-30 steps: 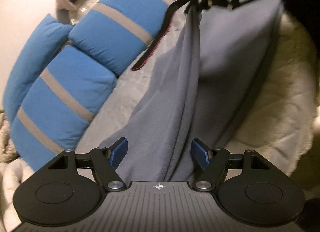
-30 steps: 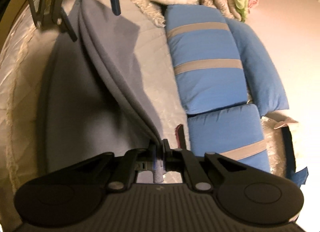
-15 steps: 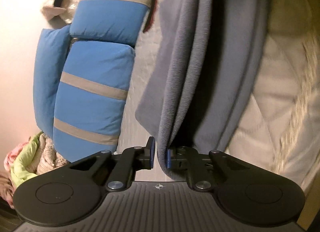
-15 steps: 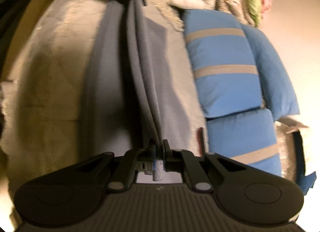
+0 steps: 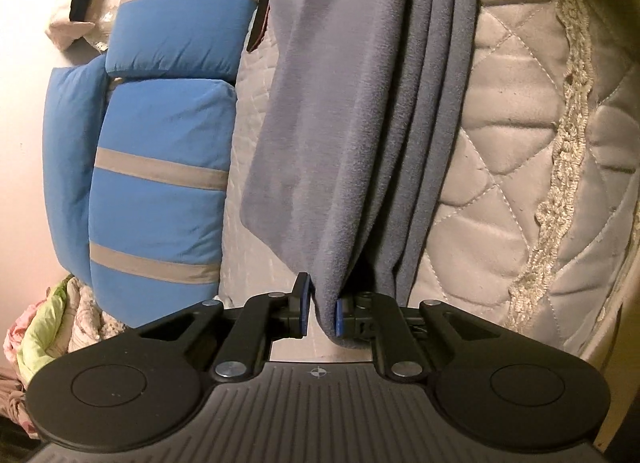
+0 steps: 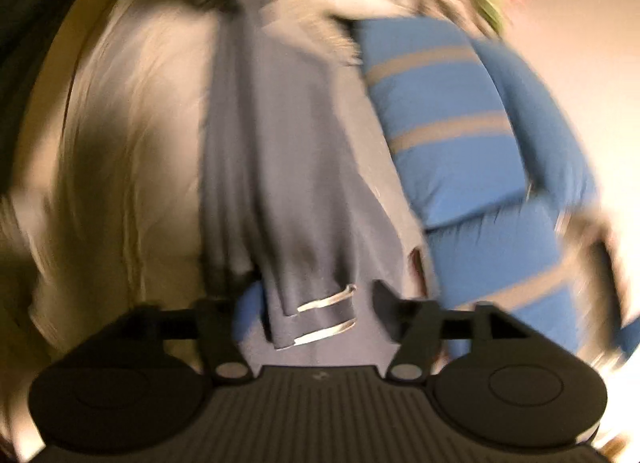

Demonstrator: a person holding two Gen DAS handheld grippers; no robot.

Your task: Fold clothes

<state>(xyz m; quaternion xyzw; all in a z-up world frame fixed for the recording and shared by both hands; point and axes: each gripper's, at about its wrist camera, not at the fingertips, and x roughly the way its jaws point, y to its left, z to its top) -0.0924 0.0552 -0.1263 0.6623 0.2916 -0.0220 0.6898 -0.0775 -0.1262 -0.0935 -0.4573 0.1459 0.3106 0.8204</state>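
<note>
While it hangs down the frame's centre over the quilted cream bedspread [image 5: 516, 167], the soft grey fleece garment [image 5: 340, 123] looks light and floppy, best taken at its corners. Left tongs [image 5: 320, 308] pinch its edge; right tongs [image 6: 306, 309] gape, empty.

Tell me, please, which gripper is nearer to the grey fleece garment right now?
Left. The left gripper pinches the grey fleece garment between its fingers; the right gripper is open, the garment's corner lying loose between its spread fingers.
</note>
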